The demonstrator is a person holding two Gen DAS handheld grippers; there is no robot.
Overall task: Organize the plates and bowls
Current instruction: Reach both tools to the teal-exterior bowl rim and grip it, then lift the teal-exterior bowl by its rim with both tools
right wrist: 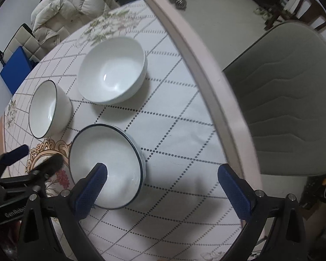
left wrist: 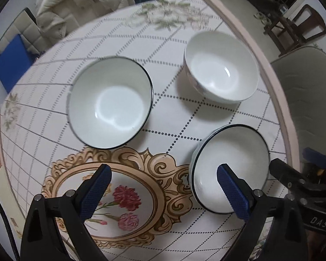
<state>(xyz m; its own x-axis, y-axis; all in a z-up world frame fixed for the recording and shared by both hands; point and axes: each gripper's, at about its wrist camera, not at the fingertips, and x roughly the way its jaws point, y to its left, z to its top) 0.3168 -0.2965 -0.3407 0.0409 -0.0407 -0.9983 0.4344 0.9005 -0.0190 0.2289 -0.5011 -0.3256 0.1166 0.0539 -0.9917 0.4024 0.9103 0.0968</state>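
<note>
Three empty bowls sit apart on the counter (left wrist: 184,117), the nearest dark-rimmed bowl (right wrist: 106,165) under the wide right claw (right wrist: 162,184) and wide left claw (left wrist: 164,187), where a careless rim pinch could tip it.

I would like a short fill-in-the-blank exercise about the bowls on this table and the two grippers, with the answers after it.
1. The table holds ____ bowls.
2. The plain white bowl has no ____ line on its rim, unlike the dark-rimmed bowl.
3. The jaws of the left gripper and the right gripper stand ____.
4. The nearest bowl contains ____.

Answers: three; dark; open; nothing
</note>
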